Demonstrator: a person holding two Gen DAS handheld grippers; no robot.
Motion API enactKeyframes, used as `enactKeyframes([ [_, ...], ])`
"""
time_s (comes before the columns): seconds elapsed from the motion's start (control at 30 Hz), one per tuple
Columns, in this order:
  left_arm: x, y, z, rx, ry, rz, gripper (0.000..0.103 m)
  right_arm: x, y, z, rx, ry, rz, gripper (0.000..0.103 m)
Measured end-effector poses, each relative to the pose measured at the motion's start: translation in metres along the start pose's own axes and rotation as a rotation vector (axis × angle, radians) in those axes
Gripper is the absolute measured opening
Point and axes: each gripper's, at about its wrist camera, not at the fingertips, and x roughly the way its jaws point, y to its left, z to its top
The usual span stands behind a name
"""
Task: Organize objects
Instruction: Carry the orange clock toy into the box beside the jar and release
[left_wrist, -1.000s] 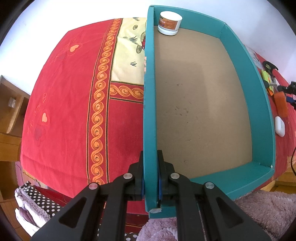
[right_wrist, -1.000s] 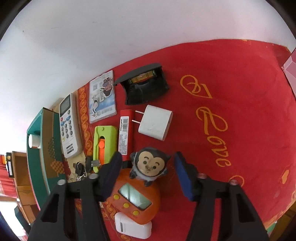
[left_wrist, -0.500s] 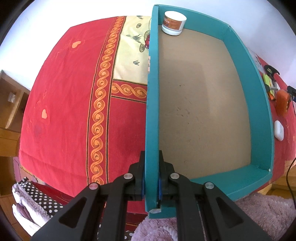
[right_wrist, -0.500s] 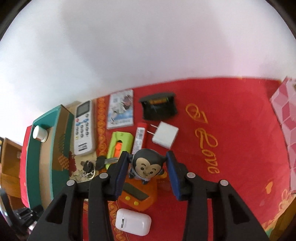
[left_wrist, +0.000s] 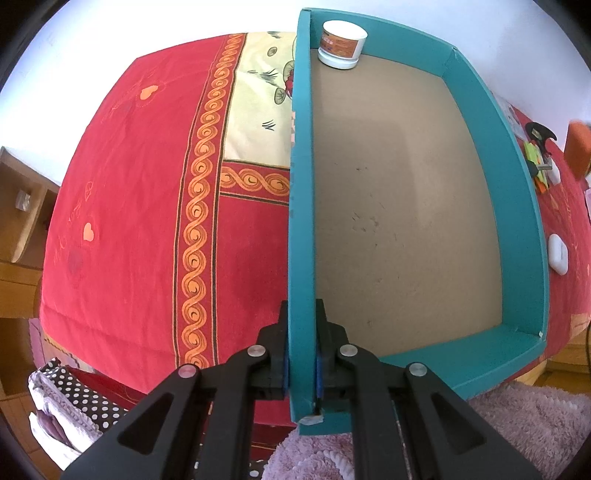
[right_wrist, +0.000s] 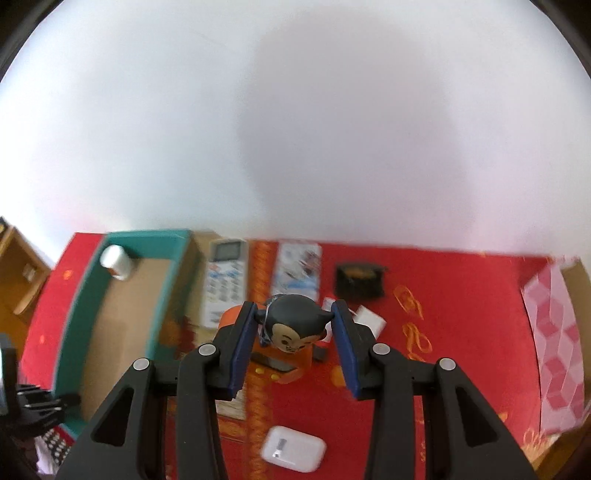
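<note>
Left gripper pinched tight on the near end of the left wall of the teal tray, one blue pad outside the wall, the other inside, the wall running straight away from the jaws. Brown tray floor bare except for a white jar standing upright in the far left corner. Tray resting on the red bedspread, its near end jutting over the bed's edge above a pink fluffy rug.

Right gripper clamped on the monkey figure, pads pressing both sides of its dark head, face turned toward the camera. Orange gadget hanging below the figure and lifted clear of the cloth. Tray well off to the left of these jaws in the right wrist view, jar in its far corner.

Left lying on the bedspread: white earbud case nearest the camera, white charger plug just right of the jaws, grey remote control just beside the tray's right wall, printed card next to the remote, black pouch farther right. View blurred, small items under the figure too smeared to tell.
</note>
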Motion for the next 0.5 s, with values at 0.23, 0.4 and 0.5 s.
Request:
enactKeyframes([
  [0.23, 0.0, -0.003, 0.0, 0.002, -0.001, 0.002, 0.008, -0.006, 0.064, 0.032, -0.112, -0.012, 0.128, 0.042],
  [0.4, -0.001, -0.004, 0.0, 0.0, -0.003, -0.001, 0.008, 0.022, 0.119, 0.043, -0.21, 0.024, 0.19, 0.042],
  [0.5, -0.001, -0.004, 0.0, -0.002, -0.004, 0.0, 0.008, 0.044, 0.145, 0.047, -0.251, 0.063, 0.208, 0.042],
])
